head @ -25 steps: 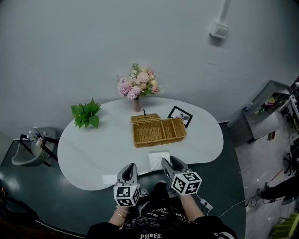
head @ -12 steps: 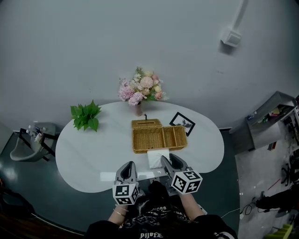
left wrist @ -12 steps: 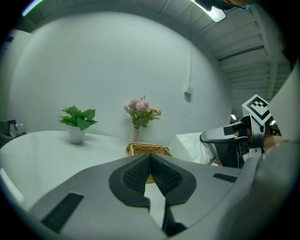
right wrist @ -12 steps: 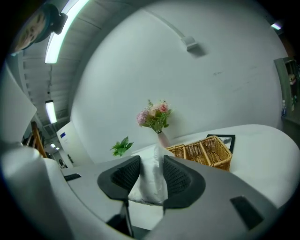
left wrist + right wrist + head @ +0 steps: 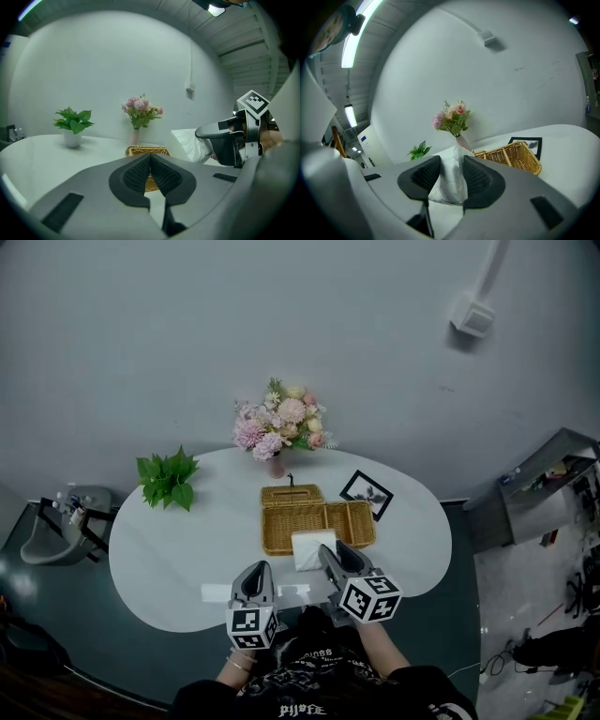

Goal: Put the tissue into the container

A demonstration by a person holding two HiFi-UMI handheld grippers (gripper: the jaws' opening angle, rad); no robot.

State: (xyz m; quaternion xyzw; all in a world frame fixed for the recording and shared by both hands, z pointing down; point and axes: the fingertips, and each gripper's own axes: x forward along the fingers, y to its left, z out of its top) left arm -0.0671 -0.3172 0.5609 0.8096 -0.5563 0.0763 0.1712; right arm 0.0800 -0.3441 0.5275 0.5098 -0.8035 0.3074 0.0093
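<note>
My right gripper (image 5: pixel 325 556) is shut on a white tissue pack (image 5: pixel 312 549), which it holds up over the near rim of the wicker basket (image 5: pixel 352 519). In the right gripper view the tissue pack (image 5: pixel 451 180) is pinched between both pads, with the wicker basket (image 5: pixel 512 157) ahead to the right. The left gripper (image 5: pixel 257 579) hovers at the table's near edge, shut and empty; its pads (image 5: pixel 151 174) meet in the left gripper view, where the tissue pack (image 5: pixel 190 144) and the right gripper (image 5: pixel 225 140) show at the right.
On the white table (image 5: pixel 159 559) stand a vase of pink flowers (image 5: pixel 277 426), a small green plant (image 5: pixel 167 479) at the left and a black picture frame (image 5: pixel 367 494) beside the basket. The basket's lid (image 5: pixel 291 494) lies open behind it. A chair (image 5: pixel 52 531) stands left.
The right gripper has carried the tissue pack forward from the table's near edge up to the basket's near rim. The left gripper has stayed in place, and the head view has shifted a little.
</note>
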